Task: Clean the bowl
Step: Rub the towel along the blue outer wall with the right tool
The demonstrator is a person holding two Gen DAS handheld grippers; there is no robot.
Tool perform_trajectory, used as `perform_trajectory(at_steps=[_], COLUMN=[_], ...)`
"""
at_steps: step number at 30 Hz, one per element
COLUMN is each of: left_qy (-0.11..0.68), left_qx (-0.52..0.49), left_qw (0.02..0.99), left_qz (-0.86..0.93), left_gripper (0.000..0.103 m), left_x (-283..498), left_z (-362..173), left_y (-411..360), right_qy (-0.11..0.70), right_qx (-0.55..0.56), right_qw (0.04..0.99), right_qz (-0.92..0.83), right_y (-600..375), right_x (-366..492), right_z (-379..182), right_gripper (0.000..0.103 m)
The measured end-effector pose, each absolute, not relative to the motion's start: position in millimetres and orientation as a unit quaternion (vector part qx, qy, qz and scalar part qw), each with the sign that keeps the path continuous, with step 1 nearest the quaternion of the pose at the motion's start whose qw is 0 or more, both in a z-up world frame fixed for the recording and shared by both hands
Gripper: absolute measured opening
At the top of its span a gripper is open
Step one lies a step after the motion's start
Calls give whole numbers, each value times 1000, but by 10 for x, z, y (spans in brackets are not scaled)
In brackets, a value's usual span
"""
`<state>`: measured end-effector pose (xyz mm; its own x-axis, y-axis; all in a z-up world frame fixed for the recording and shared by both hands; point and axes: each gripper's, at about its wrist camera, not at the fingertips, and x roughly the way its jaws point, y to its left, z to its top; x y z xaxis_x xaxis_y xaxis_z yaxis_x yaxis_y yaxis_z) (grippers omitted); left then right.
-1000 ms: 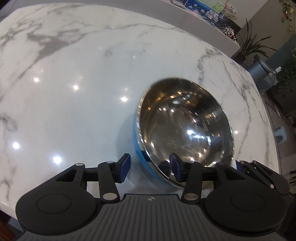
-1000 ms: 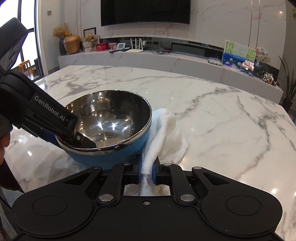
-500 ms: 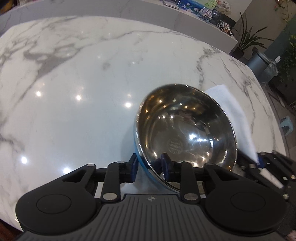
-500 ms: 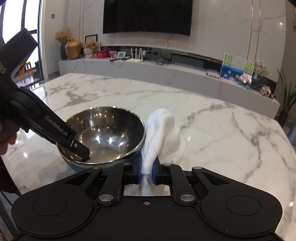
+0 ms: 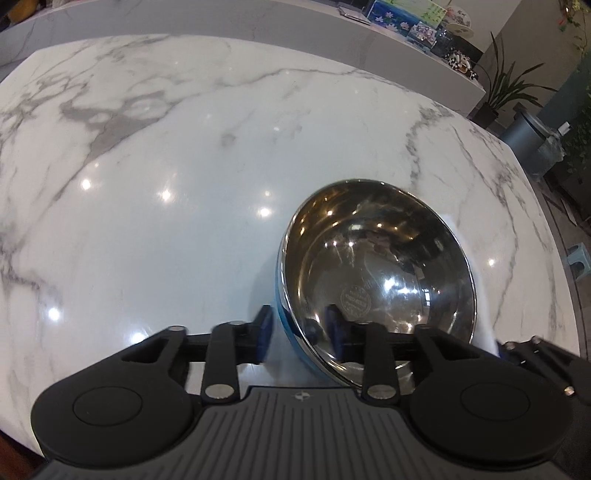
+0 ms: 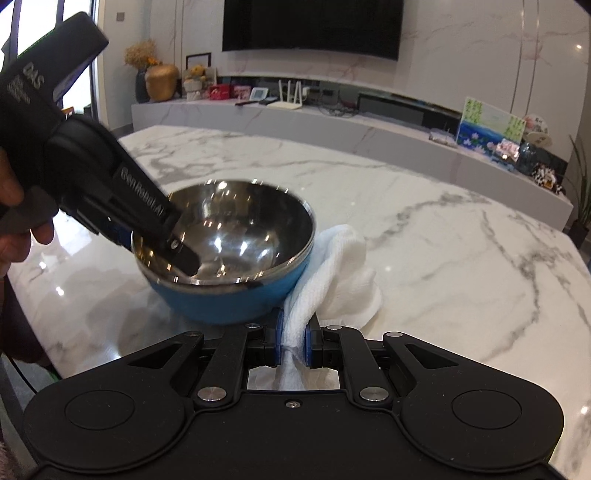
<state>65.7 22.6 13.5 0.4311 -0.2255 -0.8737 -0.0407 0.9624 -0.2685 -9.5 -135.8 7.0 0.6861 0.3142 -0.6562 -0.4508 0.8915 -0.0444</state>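
The round bowl [image 5: 376, 273], polished steel inside and blue outside, sits on the glossy veined marble bench [image 5: 177, 177]; the left gripper [image 5: 299, 334] fingers straddle its near rim, apart. Right gripper [image 6: 293, 341] fingers clamp a nubby white cloth [image 6: 340, 273] beside the bowl

The white marble worktop [image 6: 424, 229] has grey veins. Far behind it, a long low shelf [image 6: 332, 122] carries a golden vase [image 6: 161, 82], a white router [image 6: 288, 96] and a flower painting [image 6: 489, 127]. A dark television [image 6: 312, 27] hangs above.
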Motion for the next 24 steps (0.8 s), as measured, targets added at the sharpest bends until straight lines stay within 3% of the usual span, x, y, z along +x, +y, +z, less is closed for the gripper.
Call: perform_trajectory(at_steps=[6,17,24], left_qy=[534,521,520], left_qx=[-122,-97,-98], left_qw=[834,845,846], left_qz=[-64,-71,-61], left_gripper=[38,16,15], left_x=[651,755,797], left_z=[110,172,186], left_y=[201,209,233], right_qy=[344,313,296], right_qx=[-105,-101,-102], right_qw=[907,921,925], right_qz=[218,208,214], right_y=[-1331,-1468,-1504], right_x=[-89,-43,6], right_z=[25,178,291], right_gripper=[10,10,10])
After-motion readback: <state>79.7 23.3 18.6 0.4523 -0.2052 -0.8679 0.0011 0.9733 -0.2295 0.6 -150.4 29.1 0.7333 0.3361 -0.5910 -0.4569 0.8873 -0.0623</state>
